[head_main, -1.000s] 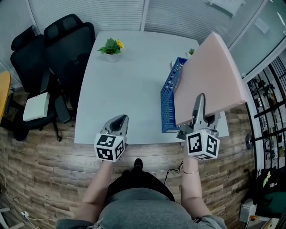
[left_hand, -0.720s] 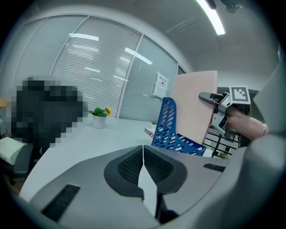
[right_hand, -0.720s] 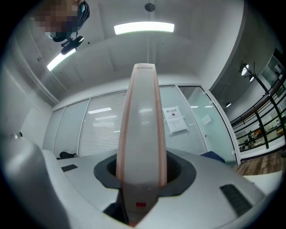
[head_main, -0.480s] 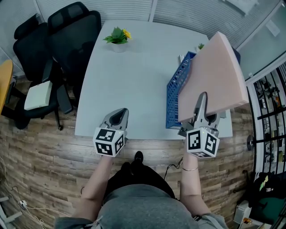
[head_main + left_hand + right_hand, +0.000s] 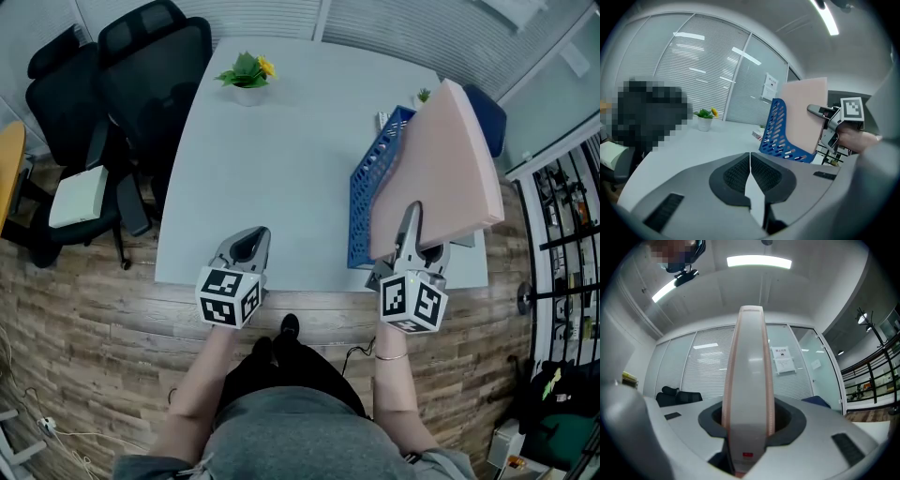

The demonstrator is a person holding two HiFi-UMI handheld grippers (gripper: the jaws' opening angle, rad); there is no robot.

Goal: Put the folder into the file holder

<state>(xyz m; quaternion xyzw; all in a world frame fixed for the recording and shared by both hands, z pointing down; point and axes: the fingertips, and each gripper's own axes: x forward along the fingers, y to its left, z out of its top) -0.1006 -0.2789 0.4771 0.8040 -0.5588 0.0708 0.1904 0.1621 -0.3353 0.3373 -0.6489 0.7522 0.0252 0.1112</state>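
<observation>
Clamping folder (image 5: 442, 164) by near edge: right hand-held gripper (image 5: 411, 223) (folder tilted over file holder (image 5: 367, 202)) | left hand-held gripper (image 5: 247, 246): closed

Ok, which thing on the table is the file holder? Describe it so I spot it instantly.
Take the pale grey table, then its right side. The blue plastic file holder stands there, its slotted wall just left of the raised pink folder. It is the only blue, slotted thing on the table.
</observation>
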